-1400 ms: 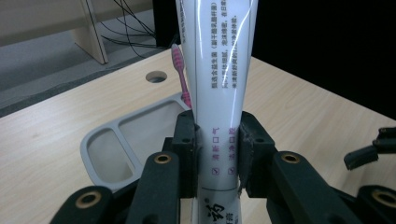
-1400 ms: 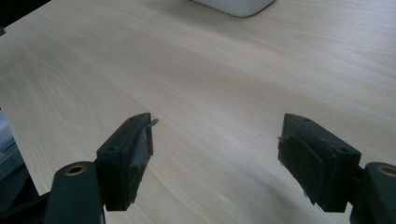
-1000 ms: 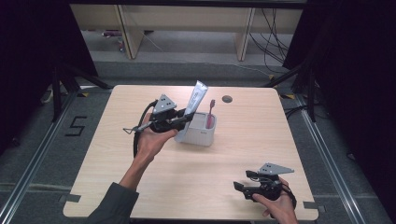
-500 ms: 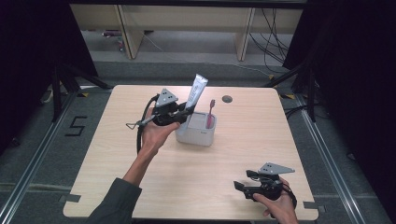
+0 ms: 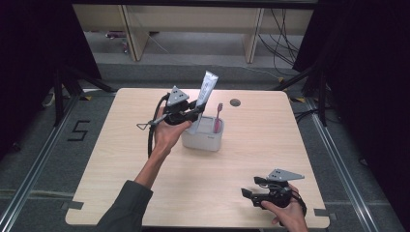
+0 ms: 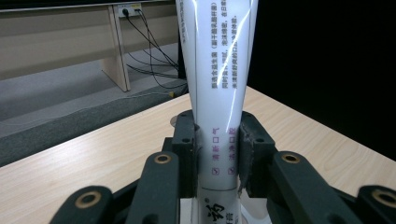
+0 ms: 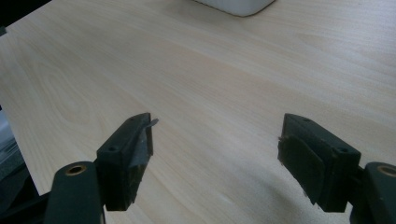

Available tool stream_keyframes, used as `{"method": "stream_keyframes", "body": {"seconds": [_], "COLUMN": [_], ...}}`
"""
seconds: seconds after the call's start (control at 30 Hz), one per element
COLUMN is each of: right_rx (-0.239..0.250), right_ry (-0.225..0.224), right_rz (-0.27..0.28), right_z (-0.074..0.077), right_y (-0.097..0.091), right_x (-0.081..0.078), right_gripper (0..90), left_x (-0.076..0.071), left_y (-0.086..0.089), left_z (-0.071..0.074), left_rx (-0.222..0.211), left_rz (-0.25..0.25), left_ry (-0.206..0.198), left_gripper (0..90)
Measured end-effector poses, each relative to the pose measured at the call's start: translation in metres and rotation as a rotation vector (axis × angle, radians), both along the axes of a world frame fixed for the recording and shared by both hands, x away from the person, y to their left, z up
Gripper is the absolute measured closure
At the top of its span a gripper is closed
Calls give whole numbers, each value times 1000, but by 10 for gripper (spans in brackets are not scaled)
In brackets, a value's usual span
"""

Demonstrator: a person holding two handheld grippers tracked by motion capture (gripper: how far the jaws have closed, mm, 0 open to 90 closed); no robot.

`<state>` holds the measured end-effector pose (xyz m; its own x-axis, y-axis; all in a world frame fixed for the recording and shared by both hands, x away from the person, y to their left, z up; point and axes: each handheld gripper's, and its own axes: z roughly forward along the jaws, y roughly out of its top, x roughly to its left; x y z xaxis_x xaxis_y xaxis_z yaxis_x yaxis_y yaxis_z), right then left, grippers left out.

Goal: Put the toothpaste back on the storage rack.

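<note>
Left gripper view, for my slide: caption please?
Left gripper jaws clamp an upright white tube above the wooden table.

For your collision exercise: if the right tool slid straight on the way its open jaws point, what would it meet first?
Probably the white rectangular plastic holder; bare light wooden table lies ahead of the right tool until then, though depth is uncertain.

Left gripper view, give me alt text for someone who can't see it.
The left gripper is clamped on an upright white toothpaste tube with printed text, above a light wooden table; cables and a wooden bench behind.

toothpaste tube (image 5: pixel 206 89) raised (left tongs (image 5: pixel 193 112)), more upright
</note>
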<state>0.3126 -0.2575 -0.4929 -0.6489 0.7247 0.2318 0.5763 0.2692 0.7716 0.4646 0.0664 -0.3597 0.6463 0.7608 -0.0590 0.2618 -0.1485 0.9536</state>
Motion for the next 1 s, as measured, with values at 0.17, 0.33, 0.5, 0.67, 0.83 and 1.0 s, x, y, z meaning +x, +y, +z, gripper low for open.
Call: {"method": "stream_keyframes", "body": {"seconds": [0.17,0.33,0.5,0.67,0.83,1.0], "right_rx": [8,21,4,7,11,19], "right_ry": [14,18,-5,-1,4,16], "right_rz": [-10,-7,-1,2,4,-2], "right_z": [0,0,1,1,1,0], "right_y": [-1,0,-3,-2,-2,-2], "right_x": [0,-1,1,0,0,0], "right_gripper": [269,270,271,270,271,271], "left_x": [6,12,18,24,28,30], "left_y": [-7,-12,-12,-12,-15,-16], "left_z": [-3,-8,-12,-18,-23,-30], "left_rx": [-6,-8,-19,-28,-40,-35], "left_rz": [8,19,33,60,67,70], "left_ry": [-10,-9,-8,-3,-3,8], "left_gripper": [714,714,714,713,713,711]}}
